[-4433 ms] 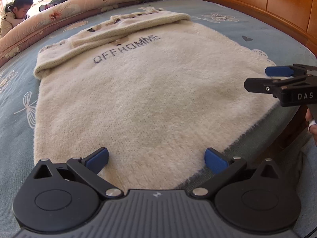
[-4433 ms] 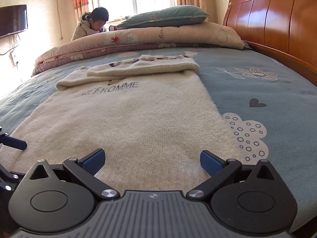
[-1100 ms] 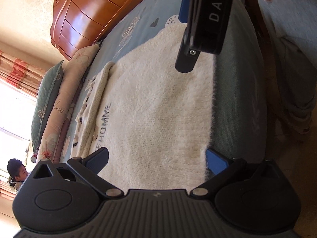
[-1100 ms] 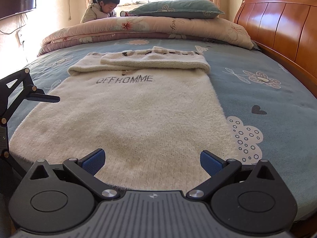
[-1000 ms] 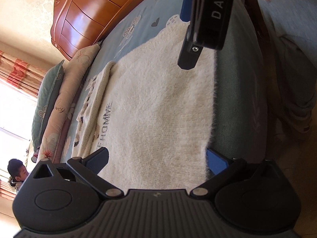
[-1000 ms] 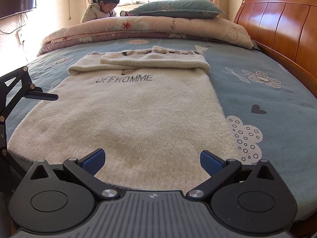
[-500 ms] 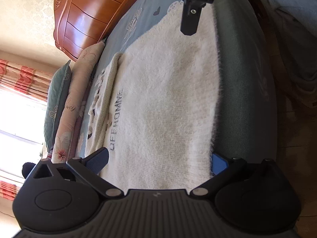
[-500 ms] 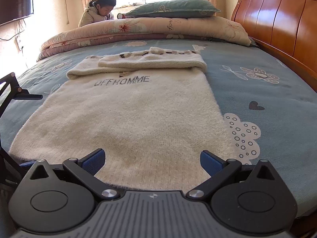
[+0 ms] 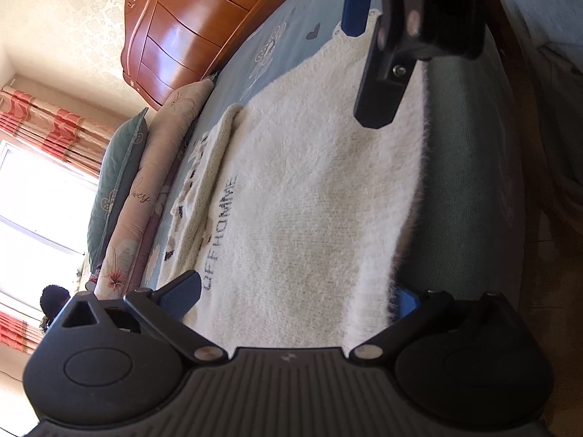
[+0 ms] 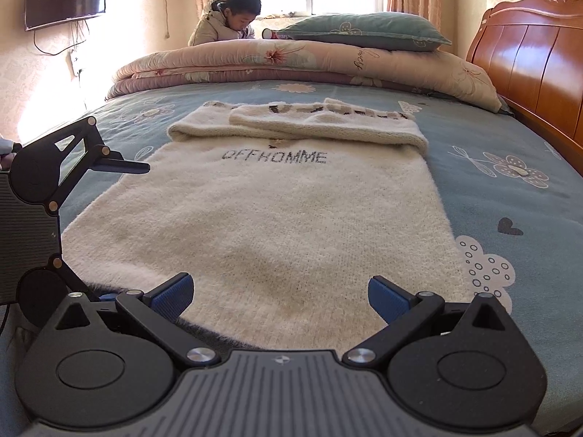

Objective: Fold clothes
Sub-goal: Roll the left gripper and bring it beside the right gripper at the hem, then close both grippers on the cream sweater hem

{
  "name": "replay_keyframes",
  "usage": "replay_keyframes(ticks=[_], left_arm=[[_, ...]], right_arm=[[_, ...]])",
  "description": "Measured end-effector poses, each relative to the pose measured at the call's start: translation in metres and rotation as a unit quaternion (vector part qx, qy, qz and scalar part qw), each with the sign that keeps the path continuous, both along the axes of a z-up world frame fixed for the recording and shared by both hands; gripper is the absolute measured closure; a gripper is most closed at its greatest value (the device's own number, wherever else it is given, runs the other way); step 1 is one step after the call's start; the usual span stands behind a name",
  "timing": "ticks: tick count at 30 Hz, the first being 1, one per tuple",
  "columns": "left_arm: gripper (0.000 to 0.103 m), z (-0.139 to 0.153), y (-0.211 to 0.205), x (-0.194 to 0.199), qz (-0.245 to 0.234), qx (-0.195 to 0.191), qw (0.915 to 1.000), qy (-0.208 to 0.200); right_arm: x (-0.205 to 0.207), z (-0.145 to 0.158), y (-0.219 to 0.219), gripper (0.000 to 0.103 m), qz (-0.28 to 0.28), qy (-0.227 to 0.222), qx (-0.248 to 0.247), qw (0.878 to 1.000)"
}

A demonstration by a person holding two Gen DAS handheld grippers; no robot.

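Left wrist view first: compared with half a second ago, the right gripper (image 9: pixel 368 58) now fills more of the top of my picture, its blue pad and black finger hanging over the sweater's (image 9: pixel 306 218) far hem corner, where before only a narrow piece of it showed. My left gripper (image 9: pixel 291 298) stays rolled on its side at the near hem corner, jaws spread wide; one blue pad sits over the knit by the lettering, the other is at the hem edge, half hidden behind the fuzz. Neither pad is pinching anything that I can see. The sweater lies flat on the bed (image 9: pixel 470 189), hem along the bed's edge, with the headboard (image 9: pixel 189 32) beyond its far side.

Right wrist view: the left gripper (image 10: pixel 109 225) has come further into frame since then and stands taller beside the sweater's left edge, upper finger over the sheet, the lower one down at the hem corner. My right gripper (image 10: pixel 278 295) is released, jaws wide, both pads just above the hem. The sweater is cream, fuzzy, front up, "OFFHOMME" readable, its top part folded down in a thick band toward the quilt (image 10: pixel 291 62). A person (image 10: pixel 233 18) sits behind the quilt.
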State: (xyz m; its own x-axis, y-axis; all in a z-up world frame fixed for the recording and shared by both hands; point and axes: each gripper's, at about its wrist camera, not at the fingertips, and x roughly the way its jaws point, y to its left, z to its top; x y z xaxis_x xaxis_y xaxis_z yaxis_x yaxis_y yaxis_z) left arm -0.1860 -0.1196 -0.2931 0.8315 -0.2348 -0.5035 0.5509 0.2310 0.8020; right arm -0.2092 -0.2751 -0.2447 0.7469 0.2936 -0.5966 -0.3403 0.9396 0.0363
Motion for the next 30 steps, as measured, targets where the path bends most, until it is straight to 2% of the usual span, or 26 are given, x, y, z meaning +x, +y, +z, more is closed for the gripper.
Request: replay_keyframes(ticks=[4,8,11,15,18,23,27,30], left_arm=[[0.001,0.005,0.016,0.003,0.016,-0.007,0.9998,-0.007],[0.002,0.013,0.03,0.01,0.05,-0.037,0.9981,0.002],[0.002,0.019,0.032,0.015,0.068,-0.06,0.9957,0.016],[0.002,0.023,0.032,0.019,0.076,-0.07,0.9945,0.02],[0.002,0.025,0.036,0.02,0.081,-0.078,0.9935,0.022],[0.002,0.026,0.043,0.021,0.089,-0.088,0.9916,0.03],[0.002,0.021,0.045,0.021,0.094,-0.078,0.9919,0.036],[0.004,0.012,0.046,0.018,0.09,-0.043,0.9944,0.035]], right_arm=[[-0.002,0.0,0.009,0.0,0.029,-0.012,-0.034,0.999],[-0.004,-0.002,0.026,0.0,0.08,-0.026,-0.068,0.994],[-0.007,-0.005,0.053,0.0,0.144,-0.046,-0.108,0.983],[-0.004,-0.02,0.09,0.002,0.184,-0.073,-0.188,0.962],[0.004,-0.032,0.096,0.013,0.174,-0.08,-0.243,0.951],[0.008,-0.038,0.071,0.016,0.145,-0.096,-0.311,0.934],[0.011,-0.041,0.033,0.016,0.12,-0.097,-0.354,0.922],[0.014,-0.043,0.009,0.028,0.107,-0.087,-0.373,0.918]])
